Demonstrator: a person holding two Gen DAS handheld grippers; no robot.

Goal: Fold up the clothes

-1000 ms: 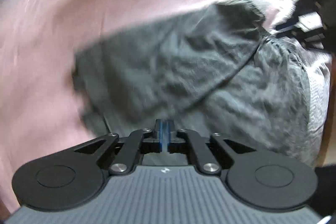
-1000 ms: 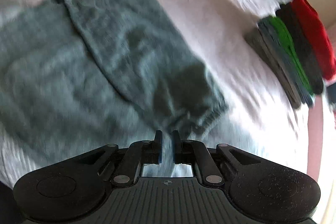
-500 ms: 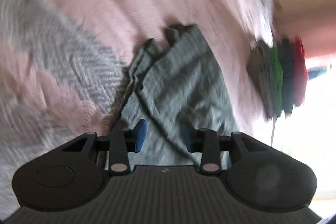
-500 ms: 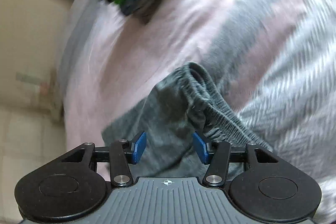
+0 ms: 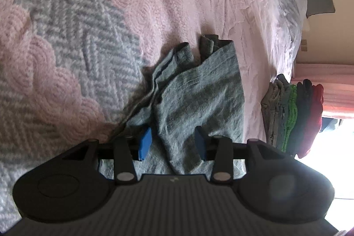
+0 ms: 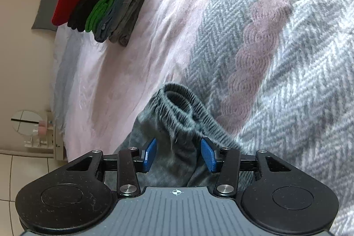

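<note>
left gripper (image 5: 173, 143): black, blue pads | right gripper (image 6: 178, 154): black, silver screws

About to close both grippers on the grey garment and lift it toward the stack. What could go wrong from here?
1. The grey garment lies bunched, so the open left gripper may pinch only one layer and the fold could fall apart.
2. The open right gripper straddles the elastic waistband; it may slip off the thick rim.
3. The knitted blanket lies close beneath and could get caught too.
</note>
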